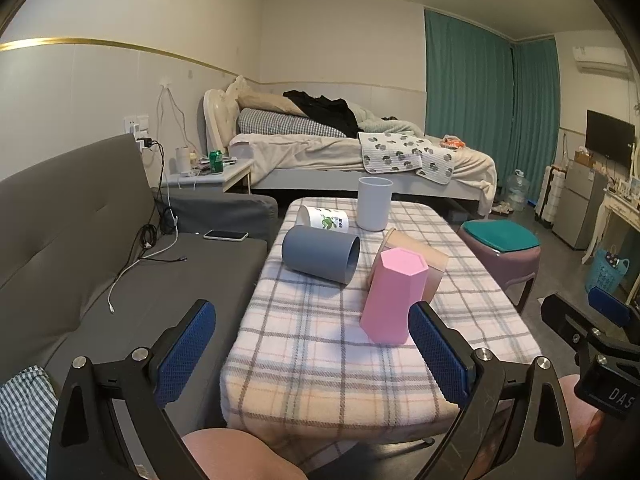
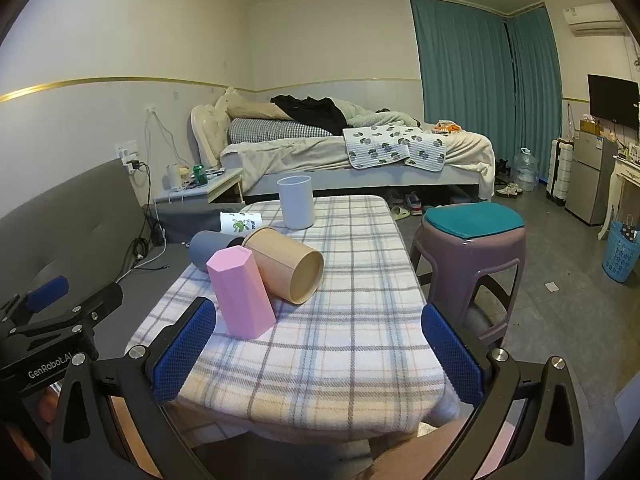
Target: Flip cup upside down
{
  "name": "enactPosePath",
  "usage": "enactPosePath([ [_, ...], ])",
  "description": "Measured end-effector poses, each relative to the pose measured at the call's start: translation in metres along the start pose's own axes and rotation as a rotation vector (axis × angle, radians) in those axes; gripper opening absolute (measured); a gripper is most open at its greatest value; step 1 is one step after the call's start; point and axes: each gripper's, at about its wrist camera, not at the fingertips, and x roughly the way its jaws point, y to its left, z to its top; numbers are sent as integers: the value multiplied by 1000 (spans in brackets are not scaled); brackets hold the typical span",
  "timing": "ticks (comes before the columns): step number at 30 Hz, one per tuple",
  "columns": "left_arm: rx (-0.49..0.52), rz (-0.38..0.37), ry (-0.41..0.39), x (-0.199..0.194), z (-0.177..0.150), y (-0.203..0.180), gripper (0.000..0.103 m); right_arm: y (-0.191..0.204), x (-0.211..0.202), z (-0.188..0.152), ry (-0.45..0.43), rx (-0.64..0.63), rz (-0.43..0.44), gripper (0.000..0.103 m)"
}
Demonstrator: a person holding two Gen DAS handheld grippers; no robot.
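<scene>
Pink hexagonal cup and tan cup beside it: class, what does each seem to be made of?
Pink hexagonal cup: probably matte plastic, judging by its even colour, crisp flat facets and lack of glare. Tan cup: plastic or a fibre blend, with a dull beige wall and smooth rim; uncertain.

Grey sofa point(image 1: 100, 240) left, bed point(image 1: 340, 152) behind, teal curtains point(image 2: 472, 68), purple stool point(image 2: 468, 248) right.

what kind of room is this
Most likely a studio flat or bedsit: an unmade bed, a grey sofa and a small fridge share one room, with cups on a cloth-covered table.
</scene>
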Motion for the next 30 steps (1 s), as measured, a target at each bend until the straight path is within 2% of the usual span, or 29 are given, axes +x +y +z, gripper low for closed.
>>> enactPosePath([
  [30, -14, 1, 10, 1, 3, 7, 100, -3, 3, -2, 16, 1, -20, 103],
])
